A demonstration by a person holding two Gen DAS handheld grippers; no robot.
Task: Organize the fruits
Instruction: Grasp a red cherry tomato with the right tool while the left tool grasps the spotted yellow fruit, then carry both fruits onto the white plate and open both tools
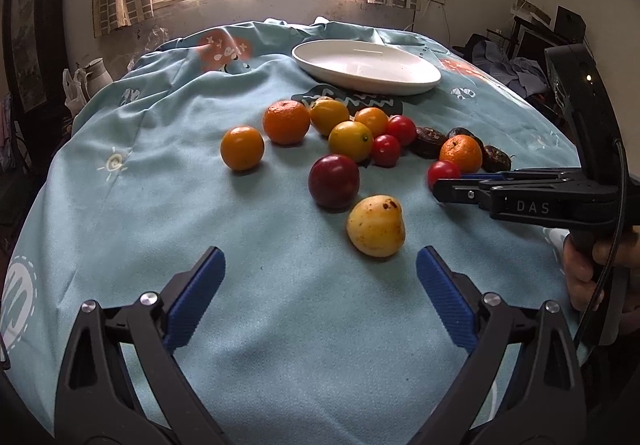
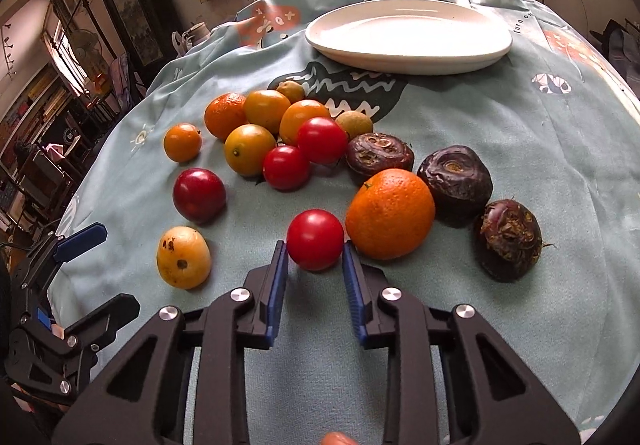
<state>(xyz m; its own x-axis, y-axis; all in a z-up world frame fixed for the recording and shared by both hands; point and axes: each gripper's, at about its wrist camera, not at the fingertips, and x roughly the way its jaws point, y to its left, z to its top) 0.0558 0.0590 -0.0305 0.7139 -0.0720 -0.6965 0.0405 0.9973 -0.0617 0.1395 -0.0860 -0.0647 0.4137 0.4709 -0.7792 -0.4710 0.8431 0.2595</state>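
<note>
A pale blue tablecloth [image 2: 500,173] printed with white suns, orange patches and a dark green crocodile with white zigzags is shown beneath a plain white plate [image 2: 408,57]. Red tomatoes [image 2: 315,239], orange mandarins [image 2: 390,213], yellow-orange citrus [image 2: 250,149] and a brown-speckled yellow fruit [image 2: 183,257] are seen beside dark purple-brown corms [image 2: 456,181]. Blue ribbed pads [image 1: 446,297] are set on black gripper frames.

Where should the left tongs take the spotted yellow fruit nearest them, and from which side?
Across its wide rounded belly, coming in low from the near side. The yellow fruit lies just ahead of the open left tongs, slightly to their right, with bare cloth on both flanks; the dark red plum sits close behind.
</note>
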